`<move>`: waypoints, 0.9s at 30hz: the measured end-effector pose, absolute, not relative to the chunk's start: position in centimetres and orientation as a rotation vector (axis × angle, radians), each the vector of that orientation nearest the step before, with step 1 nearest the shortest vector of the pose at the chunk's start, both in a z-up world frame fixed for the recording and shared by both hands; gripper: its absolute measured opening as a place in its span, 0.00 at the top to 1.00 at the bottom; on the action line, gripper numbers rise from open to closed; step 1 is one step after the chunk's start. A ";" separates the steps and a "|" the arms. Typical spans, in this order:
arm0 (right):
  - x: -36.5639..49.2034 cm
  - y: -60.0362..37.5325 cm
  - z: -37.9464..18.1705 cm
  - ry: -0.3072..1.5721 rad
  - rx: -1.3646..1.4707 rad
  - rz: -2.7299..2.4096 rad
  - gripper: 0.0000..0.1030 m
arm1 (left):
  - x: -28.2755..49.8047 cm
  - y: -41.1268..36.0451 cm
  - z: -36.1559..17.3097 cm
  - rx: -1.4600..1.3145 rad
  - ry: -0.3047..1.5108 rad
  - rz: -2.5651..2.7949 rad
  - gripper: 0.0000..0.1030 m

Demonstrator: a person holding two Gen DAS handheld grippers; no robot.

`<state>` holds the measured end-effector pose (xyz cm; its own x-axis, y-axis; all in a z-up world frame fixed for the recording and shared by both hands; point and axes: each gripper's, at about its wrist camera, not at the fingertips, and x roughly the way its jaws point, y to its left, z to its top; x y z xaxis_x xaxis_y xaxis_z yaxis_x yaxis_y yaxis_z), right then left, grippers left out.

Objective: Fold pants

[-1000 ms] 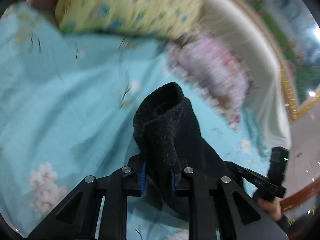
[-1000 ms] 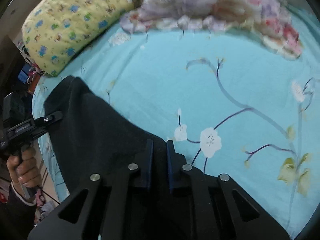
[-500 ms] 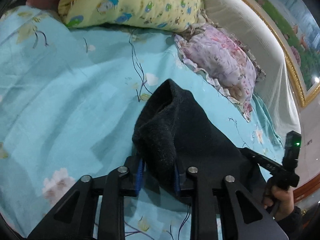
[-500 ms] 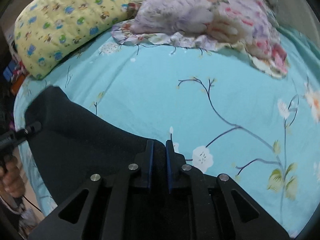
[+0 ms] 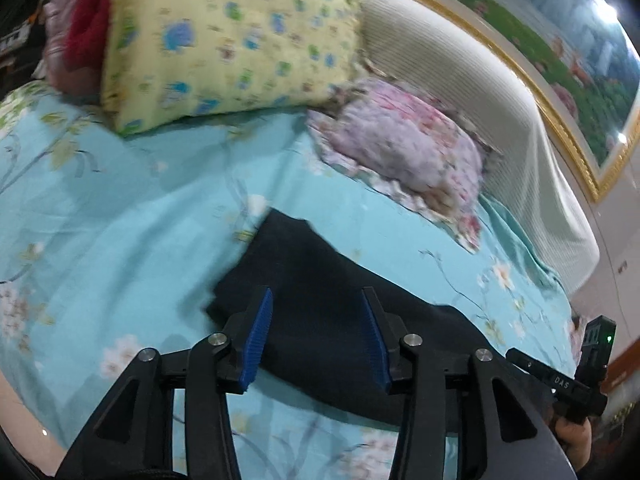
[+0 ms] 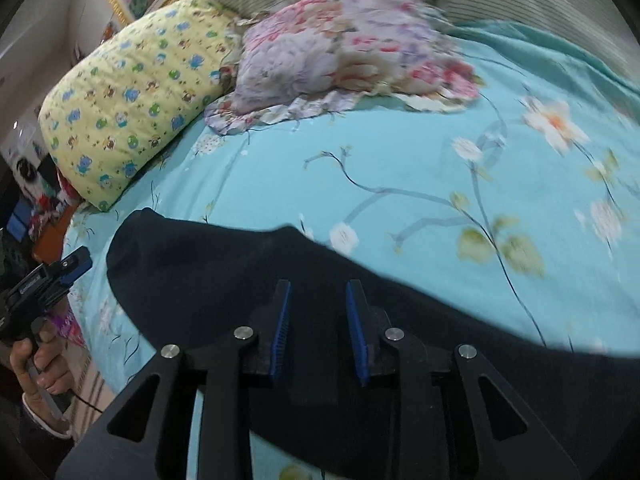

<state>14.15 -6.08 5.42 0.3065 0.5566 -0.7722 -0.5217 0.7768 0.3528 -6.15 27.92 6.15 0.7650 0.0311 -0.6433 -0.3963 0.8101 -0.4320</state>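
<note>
Dark navy pants (image 5: 320, 280) lie flat across the light blue floral bedsheet (image 5: 120, 216). My left gripper (image 5: 318, 300) hovers just above their left end, its jaws opening, and no cloth touches its blue pads (image 5: 256, 336). In the right wrist view the pants (image 6: 208, 272) stretch from lower right to a rounded end at the left. My right gripper (image 6: 318, 292) hangs over them with its jaws opening, and nothing is pinched between them. Each view shows the other hand-held gripper at its edge, the right gripper (image 5: 576, 376) and the left gripper (image 6: 52, 276).
A yellow patterned pillow (image 5: 224, 44) and a pink floral pillow (image 5: 404, 148) lie at the head of the bed against a pale padded headboard (image 5: 480, 92). A gold-framed picture (image 5: 560, 40) hangs behind. Clutter (image 6: 36, 196) sits beyond the bed's left edge.
Both grippers let go of the pants and drew back and up. The bunched cloth that the left jaws held now lies flat on the sheet. Both pairs of jaws stand wider apart.
</note>
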 end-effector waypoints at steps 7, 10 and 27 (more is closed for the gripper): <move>10.9 -12.4 6.0 1.030 0.152 0.633 0.62 | -2.6 22.0 6.0 -0.533 0.731 0.118 0.50; 10.1 -15.0 6.0 1.034 0.198 0.592 0.61 | -1.3 19.2 5.8 -0.499 0.762 0.065 0.50; 5.4 -27.3 5.8 0.983 0.435 0.339 0.51 | 3.8 8.6 6.6 -0.371 0.840 -0.149 0.39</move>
